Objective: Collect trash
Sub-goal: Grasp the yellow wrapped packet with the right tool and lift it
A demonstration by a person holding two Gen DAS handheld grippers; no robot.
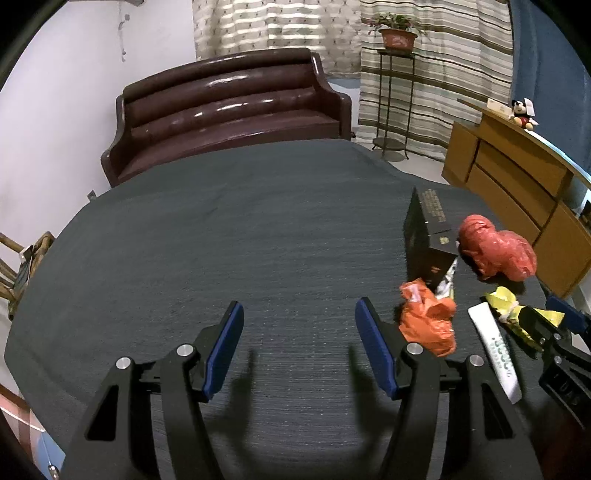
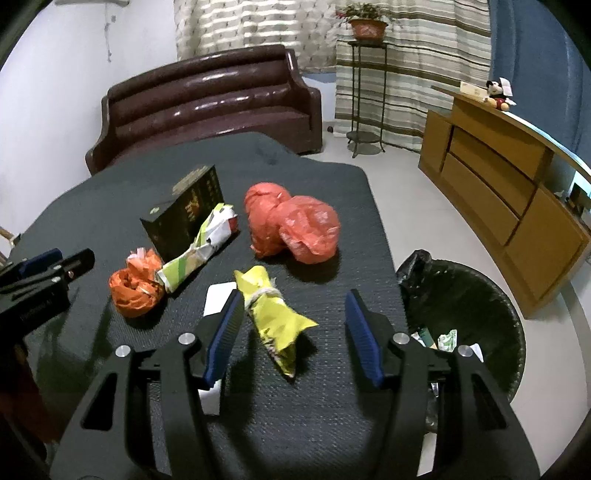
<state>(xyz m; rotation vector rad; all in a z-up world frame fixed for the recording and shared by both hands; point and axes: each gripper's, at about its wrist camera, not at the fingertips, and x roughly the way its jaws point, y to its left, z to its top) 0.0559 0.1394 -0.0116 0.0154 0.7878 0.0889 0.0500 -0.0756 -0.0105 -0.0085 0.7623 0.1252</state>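
yellow wrapper (image 2: 275, 314) lying near surface's (image 2: 332, 177) right edge, between apart pads of right tool (image 2: 291, 332), untouched; left tool (image 1: 299, 347) apart, empty; could slip sideways or drag white tube (image 2: 218, 299) if clamped off-centre.

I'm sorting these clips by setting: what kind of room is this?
Most likely a home living room. A dark brown leather sofa stands against the wall behind the cloth-covered table, striped curtains hang beside a potted plant on a metal stand, and a wooden sideboard carries a plush toy.
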